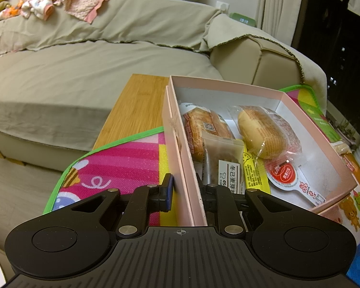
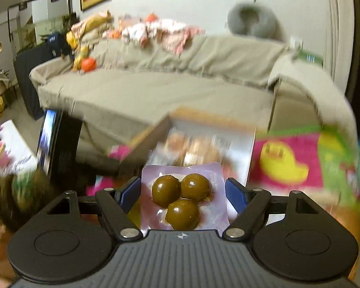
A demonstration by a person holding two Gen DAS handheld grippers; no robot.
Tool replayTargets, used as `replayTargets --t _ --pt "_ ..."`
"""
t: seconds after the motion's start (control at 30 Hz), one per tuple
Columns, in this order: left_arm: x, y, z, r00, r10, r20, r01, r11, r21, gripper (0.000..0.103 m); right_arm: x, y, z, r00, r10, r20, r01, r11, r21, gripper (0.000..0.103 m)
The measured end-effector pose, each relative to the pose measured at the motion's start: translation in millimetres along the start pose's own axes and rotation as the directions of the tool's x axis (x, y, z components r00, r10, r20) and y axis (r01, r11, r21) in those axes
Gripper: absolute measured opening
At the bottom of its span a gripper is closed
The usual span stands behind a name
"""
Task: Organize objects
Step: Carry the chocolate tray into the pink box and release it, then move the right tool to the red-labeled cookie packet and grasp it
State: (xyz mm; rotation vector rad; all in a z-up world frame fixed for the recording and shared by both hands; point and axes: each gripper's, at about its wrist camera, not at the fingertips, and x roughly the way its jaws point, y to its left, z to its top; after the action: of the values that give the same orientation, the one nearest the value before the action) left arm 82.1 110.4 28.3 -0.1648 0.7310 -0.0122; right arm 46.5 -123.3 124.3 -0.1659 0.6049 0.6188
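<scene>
An open pink box point(image 1: 228, 88) stands on a colourful play mat point(image 1: 122, 165). It holds two wrapped buns point(image 1: 259, 132), a brown snack bar point(image 1: 222, 158), a yellow packet point(image 1: 254, 175) and a red-lidded cup point(image 1: 284, 174). My left gripper point(image 1: 186, 189) is shut on the box's near left wall, one finger outside and one inside. My right gripper point(image 2: 183, 193) is shut on a clear packet of three brown balls point(image 2: 182, 199), held by its side edges. It hangs in the air just short of the blurred box point(image 2: 249, 148).
The mat lies on a wooden table point(image 1: 134, 110) in front of a beige sofa point(image 1: 84, 72) with clothes heaped on its back. In the right wrist view a dark upright screen point(image 2: 48, 141) stands at the left, with clutter around it.
</scene>
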Motion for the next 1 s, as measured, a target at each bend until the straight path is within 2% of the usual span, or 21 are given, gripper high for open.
replayTargets --t 0.13,0.2,0.23,0.33,0.43,0.7,0.83,1.0 --pt "0 0 0 1.0 0.001 0.0 -0.001 1.0 0.001 0.019 22 -2 49 0.997 -0.019 0.079 0.02 1.0 -0.013 0.078" --pt "0 0 0 1.0 0.0 0.0 0.0 1.0 0.001 0.019 42 -7 74 0.993 -0.049 0.111 0.048 0.999 0.01 0.083" --pt "0 0 0 1.0 0.0 0.0 0.0 1.0 0.001 0.019 51 -11 83 0.991 -0.069 0.113 0.067 0.997 0.025 0.086" --pt "0 0 0 1.0 -0.003 0.001 0.003 1.0 0.0 0.019 68 -25 94 0.993 -0.079 0.092 0.071 0.993 0.09 0.086" --pt "2 0 1 1.0 -0.006 -0.002 0.006 1.0 -0.005 0.019 65 -38 79 0.994 -0.075 0.074 0.065 0.989 0.134 0.091" --pt "2 1 1 1.0 -0.008 0.0 0.008 1.0 -0.004 0.019 39 -57 -8 0.981 -0.191 -0.025 0.193 0.969 0.152 0.093" --pt "2 1 1 1.0 -0.008 0.001 0.008 1.0 -0.006 0.019 18 -72 -45 0.974 -0.218 -0.063 0.227 0.951 0.209 0.097" --pt "3 2 0 1.0 -0.005 0.0 0.005 1.0 -0.002 0.019 11 -94 -74 0.948 -0.295 -0.12 0.316 0.919 0.237 0.098"
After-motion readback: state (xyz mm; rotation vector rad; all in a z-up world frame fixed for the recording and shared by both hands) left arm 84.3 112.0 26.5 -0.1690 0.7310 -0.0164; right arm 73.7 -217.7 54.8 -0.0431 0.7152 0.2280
